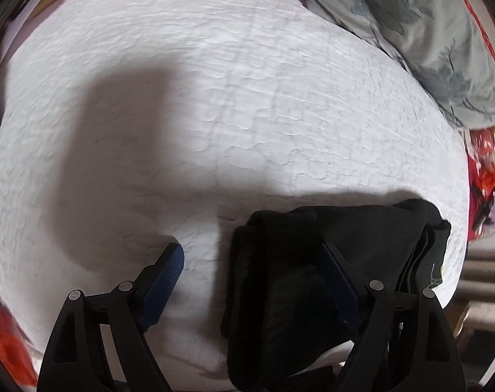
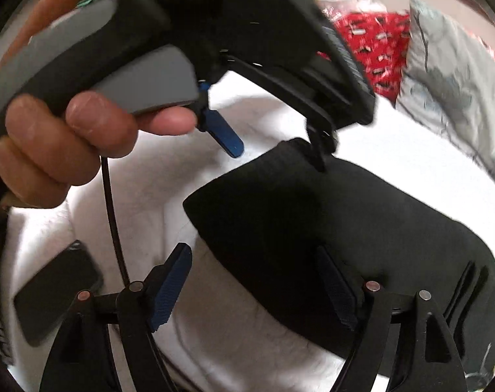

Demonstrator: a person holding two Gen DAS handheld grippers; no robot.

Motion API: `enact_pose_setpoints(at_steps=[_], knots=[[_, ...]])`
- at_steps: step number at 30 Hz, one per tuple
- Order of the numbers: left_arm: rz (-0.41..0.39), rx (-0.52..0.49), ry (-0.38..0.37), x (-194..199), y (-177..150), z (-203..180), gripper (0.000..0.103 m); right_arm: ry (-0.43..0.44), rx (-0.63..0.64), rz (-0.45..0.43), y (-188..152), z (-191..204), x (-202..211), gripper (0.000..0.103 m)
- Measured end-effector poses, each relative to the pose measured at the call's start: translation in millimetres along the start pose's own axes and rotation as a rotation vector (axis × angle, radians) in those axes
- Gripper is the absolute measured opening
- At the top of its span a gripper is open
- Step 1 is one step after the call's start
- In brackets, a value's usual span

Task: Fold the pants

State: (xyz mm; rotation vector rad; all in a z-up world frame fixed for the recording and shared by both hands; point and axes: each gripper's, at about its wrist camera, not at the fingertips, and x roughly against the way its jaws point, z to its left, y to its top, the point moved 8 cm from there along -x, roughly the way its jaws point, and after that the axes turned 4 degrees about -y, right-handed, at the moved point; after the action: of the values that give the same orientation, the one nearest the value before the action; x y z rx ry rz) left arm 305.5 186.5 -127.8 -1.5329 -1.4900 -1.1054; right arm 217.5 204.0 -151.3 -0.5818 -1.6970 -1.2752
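Both the left hand-held gripper [image 1: 257,281] and the right hand-held gripper [image 2: 257,287] were spread wide over the folded black pants [image 2: 329,228], holding nothing. The pants lay on a white quilted bed [image 1: 214,98], with a grey floral pillow [image 1: 411,32] far right and a dark phone [image 2: 56,290] near left.

White quilt [image 1: 214,98], grey floral pillow [image 1: 427,42], dark phone [image 2: 58,290].

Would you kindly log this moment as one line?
pants: folded black bundle on white quilt | left gripper: open | right gripper: open
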Motion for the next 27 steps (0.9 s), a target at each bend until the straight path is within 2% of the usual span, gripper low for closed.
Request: enact_pose_setpoints(at_steps=[2,3,4,5,6,7,10,11,19,27], knots=[[0.010,-0.025,-0.007,-5.1,0.7,-6.7,0.082,-0.006,0.007,-0.011,1.7,-1.3,-2.7,0.079],[0.015,-0.035,-0.013,-7.8,1.4,-9.9,0.074,-0.001,0.005,-0.013,2.6,-1.9,-3.6,0.078],[0.019,-0.042,-0.023,-9.7,2.5,-12.7,0.055,0.009,-0.001,-0.015,3.3,-3.4,-4.4,0.071],[0.030,-0.039,-0.029,-11.1,2.1,-13.7,0.046,0.023,-0.006,-0.013,3.9,-5.5,-5.3,0.065],[0.032,-0.027,-0.020,-12.7,3.5,-11.9,0.042,0.038,-0.008,-0.013,4.3,-7.3,-5.7,0.061],[0.027,-0.013,-0.023,-12.7,4.4,-9.9,0.038,0.047,-0.009,-0.012,4.5,-8.7,-5.6,0.050],[0.011,0.014,-0.048,-10.2,4.4,-9.3,0.035,0.087,-0.012,-0.011,6.8,-10.6,-0.9,0.027],[0.008,0.026,-0.058,-8.7,3.6,-9.2,0.035,0.097,-0.013,-0.017,7.7,-10.5,2.8,0.024],[-0.031,0.126,-0.140,10.9,-4.9,-12.5,0.033,0.139,-0.046,-0.055,13.8,-18.2,30.1,0.018],[-0.065,0.131,-0.178,41.2,-16.8,-40.5,0.033,0.142,-0.082,-0.103,11.8,-39.1,65.2,0.018]])
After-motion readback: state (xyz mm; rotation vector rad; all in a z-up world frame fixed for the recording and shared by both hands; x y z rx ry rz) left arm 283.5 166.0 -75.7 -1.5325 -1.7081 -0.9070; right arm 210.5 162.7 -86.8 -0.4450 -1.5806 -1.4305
